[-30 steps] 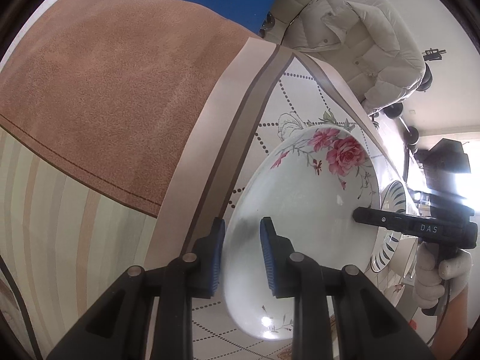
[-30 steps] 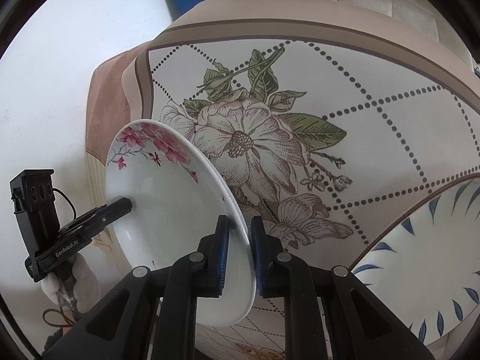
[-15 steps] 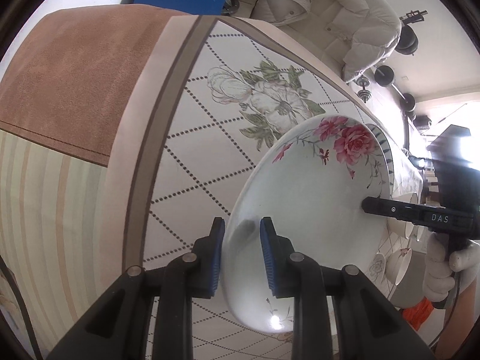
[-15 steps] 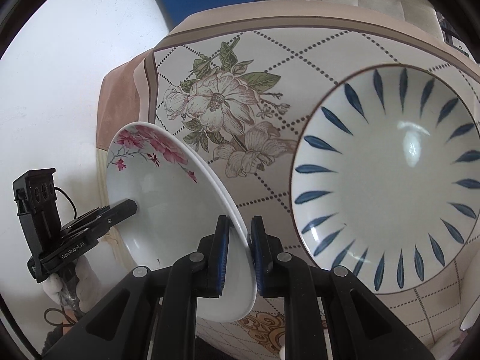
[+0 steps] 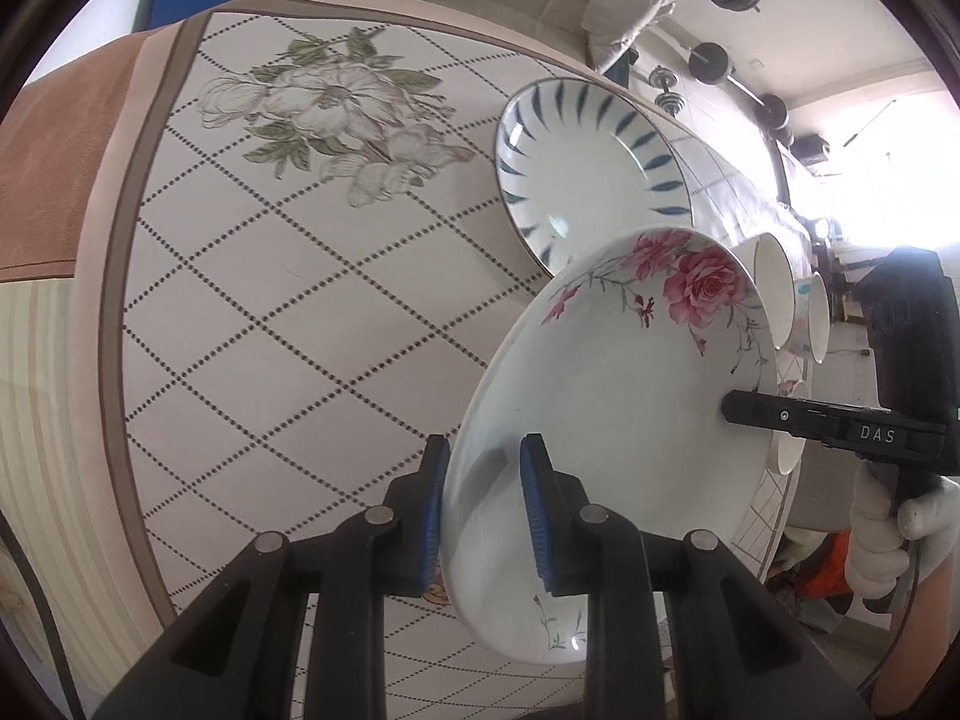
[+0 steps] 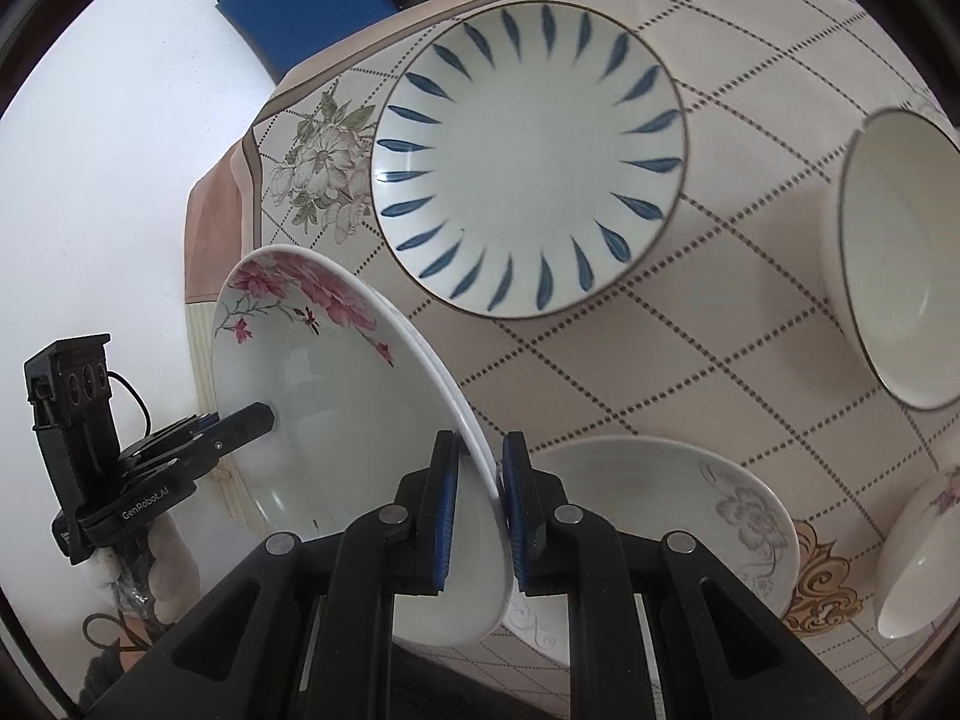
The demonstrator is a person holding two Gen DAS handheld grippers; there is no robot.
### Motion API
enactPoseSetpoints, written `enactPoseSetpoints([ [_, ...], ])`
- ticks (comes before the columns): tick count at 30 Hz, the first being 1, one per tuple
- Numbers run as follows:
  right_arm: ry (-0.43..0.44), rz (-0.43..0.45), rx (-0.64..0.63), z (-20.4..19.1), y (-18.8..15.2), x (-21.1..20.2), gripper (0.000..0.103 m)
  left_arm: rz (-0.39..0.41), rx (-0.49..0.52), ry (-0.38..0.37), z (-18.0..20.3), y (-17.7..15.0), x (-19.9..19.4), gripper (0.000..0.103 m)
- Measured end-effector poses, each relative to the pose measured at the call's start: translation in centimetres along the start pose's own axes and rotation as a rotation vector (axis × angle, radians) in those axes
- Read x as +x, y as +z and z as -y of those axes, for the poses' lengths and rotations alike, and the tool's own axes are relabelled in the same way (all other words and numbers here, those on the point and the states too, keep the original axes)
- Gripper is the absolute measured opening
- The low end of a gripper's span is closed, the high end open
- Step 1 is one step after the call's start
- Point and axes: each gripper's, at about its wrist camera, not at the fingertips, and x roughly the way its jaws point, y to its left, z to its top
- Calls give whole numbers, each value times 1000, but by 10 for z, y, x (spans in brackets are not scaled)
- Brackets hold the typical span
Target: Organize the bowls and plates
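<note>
Porcelain load: rose plate (image 5: 618, 420), tilted on edge above the tablecloth (image 5: 270, 312), lower right of the left view.
Left gripper (image 5: 483, 510): pinching the plate's near rim.
Right gripper (image 6: 480, 507): pinching the opposite rim.
Likely target: blue-leaf plate (image 6: 528, 162), upper centre of the right view.
Slip risk: glazed rim, narrow pads, steep tilt; uneven pull could twist it loose.
Knock risk: grey-flower plate (image 6: 690, 510) just beneath, white bowl (image 6: 894, 276) at right edge.

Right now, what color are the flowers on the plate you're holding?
Pink roses on the white plate, clearest in the left wrist view.
</note>
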Motion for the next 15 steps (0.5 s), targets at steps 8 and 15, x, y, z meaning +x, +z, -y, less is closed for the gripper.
enactPoseSetpoints([
  [8,2,22,92,69,-59,-14,17,-72,82,29,64,-19,41,21],
  [15,-1,39,148,116,-87,-18,17,-147,122,63,92,-32,79,21],
])
